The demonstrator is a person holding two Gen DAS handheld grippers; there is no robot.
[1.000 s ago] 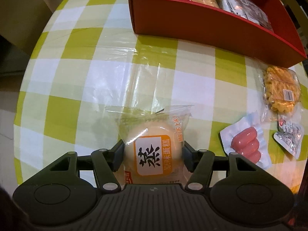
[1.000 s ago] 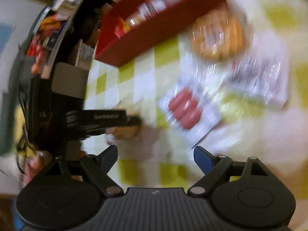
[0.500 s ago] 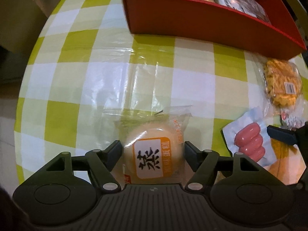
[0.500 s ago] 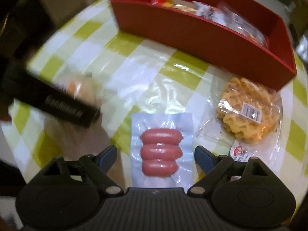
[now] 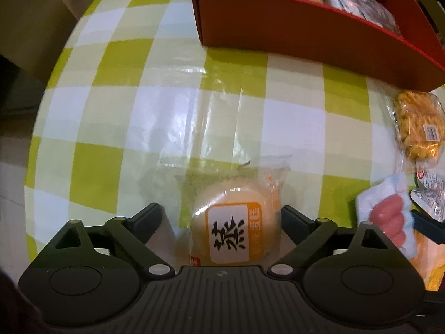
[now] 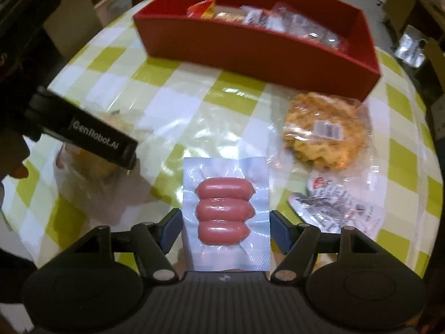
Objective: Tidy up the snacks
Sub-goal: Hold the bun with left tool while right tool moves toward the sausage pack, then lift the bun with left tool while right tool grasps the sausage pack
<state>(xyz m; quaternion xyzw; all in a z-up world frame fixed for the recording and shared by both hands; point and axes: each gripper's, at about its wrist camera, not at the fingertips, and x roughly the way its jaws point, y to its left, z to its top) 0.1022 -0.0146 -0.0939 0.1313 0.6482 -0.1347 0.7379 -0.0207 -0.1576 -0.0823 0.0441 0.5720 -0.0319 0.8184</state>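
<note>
A round steamed cake in a clear wrapper with an orange label lies on the checked tablecloth. My left gripper points down over the cake. Its jaws are opening, with a gap between the left pad and the wrapper. A vacuum pack of three pink sausages lies between the blue pads of my right gripper. Those jaws are closing, and the pads meet the pack's two long edges. In the left wrist view the sausage pack curls up against a blue pad. The red box holds several wrapped snacks.
A yellow waffle snack in a clear bag and a white printed sachet lie right of the sausages. The red box stands at the table's far side. The left gripper's black finger crosses the right wrist view. The table edge curves close on the left.
My left jaws have spread away from the cake. My right gripper swung round over the sausage pack, sank a little, and its jaws narrowed onto the pack's edges.
</note>
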